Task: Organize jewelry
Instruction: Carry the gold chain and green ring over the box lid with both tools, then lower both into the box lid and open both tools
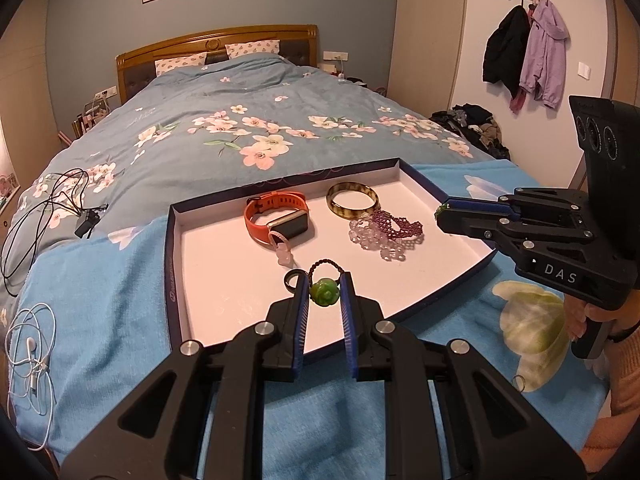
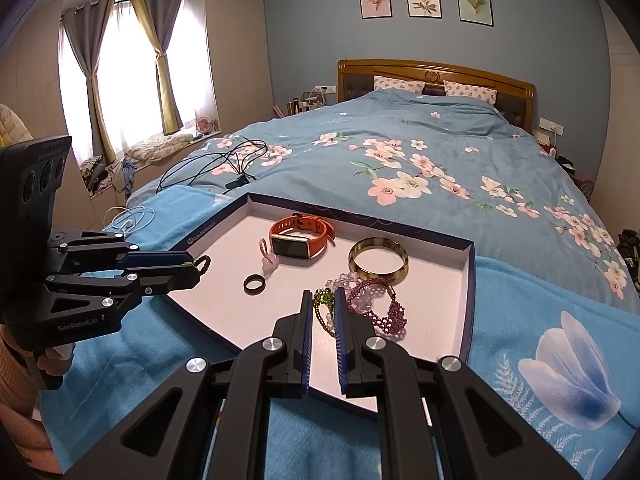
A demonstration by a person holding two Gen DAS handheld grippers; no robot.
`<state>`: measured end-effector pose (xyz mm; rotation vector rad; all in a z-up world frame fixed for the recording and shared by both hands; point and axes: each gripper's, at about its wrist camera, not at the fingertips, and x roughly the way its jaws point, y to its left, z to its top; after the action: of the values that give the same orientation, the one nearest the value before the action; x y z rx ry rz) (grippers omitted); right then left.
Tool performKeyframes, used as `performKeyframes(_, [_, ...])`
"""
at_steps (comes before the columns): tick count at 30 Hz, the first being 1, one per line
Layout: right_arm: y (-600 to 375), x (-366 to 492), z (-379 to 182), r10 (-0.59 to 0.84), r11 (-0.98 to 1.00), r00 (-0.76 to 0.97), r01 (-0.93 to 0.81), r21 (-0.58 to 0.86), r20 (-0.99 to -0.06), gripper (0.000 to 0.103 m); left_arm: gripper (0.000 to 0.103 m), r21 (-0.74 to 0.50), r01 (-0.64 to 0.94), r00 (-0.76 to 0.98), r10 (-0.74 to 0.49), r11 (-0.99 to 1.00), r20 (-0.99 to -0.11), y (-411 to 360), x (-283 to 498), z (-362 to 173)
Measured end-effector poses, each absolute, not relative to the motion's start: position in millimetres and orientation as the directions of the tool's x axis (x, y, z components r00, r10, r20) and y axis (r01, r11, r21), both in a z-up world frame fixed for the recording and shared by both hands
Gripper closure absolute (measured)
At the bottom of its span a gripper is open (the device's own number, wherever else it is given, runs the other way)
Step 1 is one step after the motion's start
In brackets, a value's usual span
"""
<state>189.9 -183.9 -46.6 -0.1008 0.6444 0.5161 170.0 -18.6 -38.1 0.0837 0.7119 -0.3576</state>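
A shallow blue-rimmed tray lies on the bed. My left gripper is shut on a green rose bead with a dark cord loop, held over the tray's near part; it also shows in the right wrist view. My right gripper is shut on a green beaded bracelet, held over the tray; it also shows in the left wrist view. In the tray lie an orange watch, an amber bangle, purple and clear bead bracelets, a black ring and a pink charm.
The tray rests on a light blue towel over a floral duvet. Black cables and white earphones lie on the bed's left side. A small ring lies on the towel at right.
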Motion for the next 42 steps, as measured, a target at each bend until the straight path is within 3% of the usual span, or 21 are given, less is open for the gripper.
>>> performKeyframes(42, [-167.9,234.7,-84.3,0.348,0.876,0.605,-0.483,0.018,-0.716,0.093,0.087,-0.056,0.321,0.630,-0.258,0.945,-0.733,-23.7,209.6,-72.0])
